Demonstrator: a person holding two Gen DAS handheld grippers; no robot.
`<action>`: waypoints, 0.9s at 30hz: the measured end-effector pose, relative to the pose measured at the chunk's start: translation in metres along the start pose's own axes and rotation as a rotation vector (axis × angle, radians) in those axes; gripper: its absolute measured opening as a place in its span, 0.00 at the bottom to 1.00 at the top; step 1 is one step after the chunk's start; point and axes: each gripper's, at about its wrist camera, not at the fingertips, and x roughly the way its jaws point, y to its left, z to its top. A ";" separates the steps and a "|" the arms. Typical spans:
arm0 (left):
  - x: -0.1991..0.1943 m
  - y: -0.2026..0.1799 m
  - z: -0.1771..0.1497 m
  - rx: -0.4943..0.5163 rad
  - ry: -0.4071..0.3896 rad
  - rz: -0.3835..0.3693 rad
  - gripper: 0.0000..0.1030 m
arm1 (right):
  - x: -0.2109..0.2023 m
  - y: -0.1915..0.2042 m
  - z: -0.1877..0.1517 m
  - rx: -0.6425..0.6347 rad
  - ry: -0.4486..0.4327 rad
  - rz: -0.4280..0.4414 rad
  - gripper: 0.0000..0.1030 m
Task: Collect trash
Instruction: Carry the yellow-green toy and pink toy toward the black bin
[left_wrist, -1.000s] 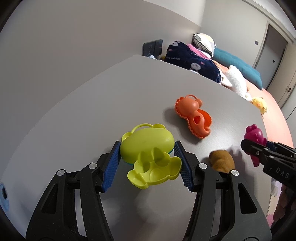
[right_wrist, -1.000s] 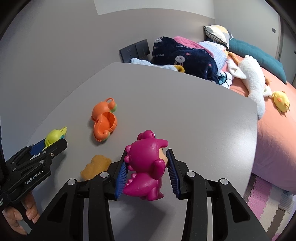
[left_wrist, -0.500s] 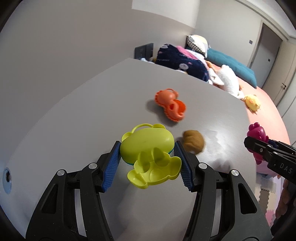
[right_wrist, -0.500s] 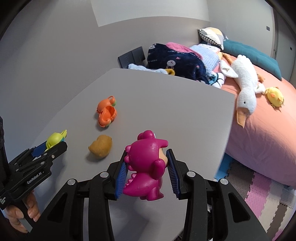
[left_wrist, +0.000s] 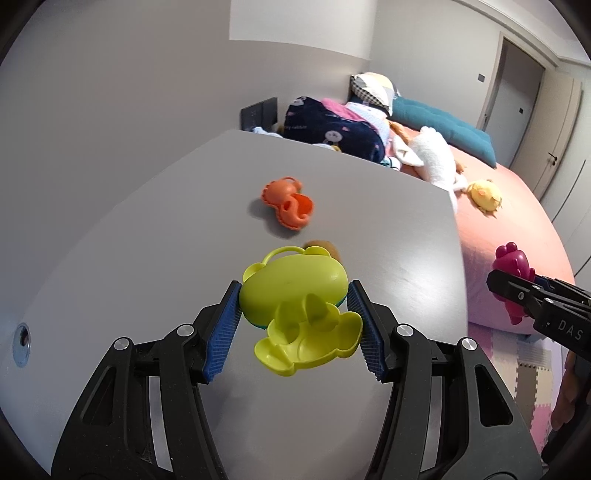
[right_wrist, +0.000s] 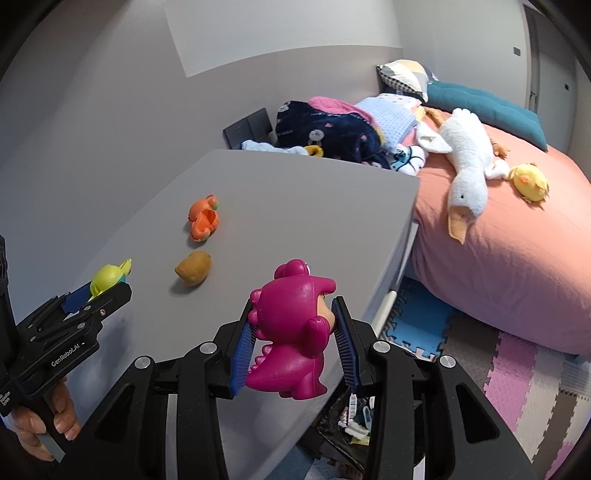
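At the bottom middle of each wrist view, a tool has a toy squeezed between its blue pads. The left tool (left_wrist: 293, 325) is about half open and holds the yellow-green toy (left_wrist: 295, 295) up off the grey counter (left_wrist: 147, 236). The right tool (right_wrist: 293, 345) is closed down tight on the pink dinosaur toy (right_wrist: 291, 332), near the counter's edge by the bed (right_wrist: 517, 251).

This looks like the carry step: both toys are picked up and need a place to go. Low in the right view, under the counter's edge, there is a dark spot with scraps in it (right_wrist: 351, 421). It may be a trash bag or bin, but it is too hidden to be sure. The next move would be to bring each toy over that spot and let the pads open.

Two things are not yet picked up. The orange toy (left_wrist: 290, 203) sits in the upper middle of the left view, and a brown lump (right_wrist: 194, 273) lies on the counter just below it.
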 end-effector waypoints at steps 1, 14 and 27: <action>-0.002 -0.004 -0.001 0.004 -0.001 -0.002 0.55 | -0.004 -0.003 -0.002 0.003 -0.003 -0.002 0.41; -0.015 -0.048 -0.016 0.052 0.006 -0.051 0.55 | -0.035 -0.036 -0.023 0.045 -0.025 -0.032 0.41; -0.018 -0.098 -0.024 0.120 0.020 -0.106 0.55 | -0.060 -0.071 -0.034 0.088 -0.046 -0.073 0.41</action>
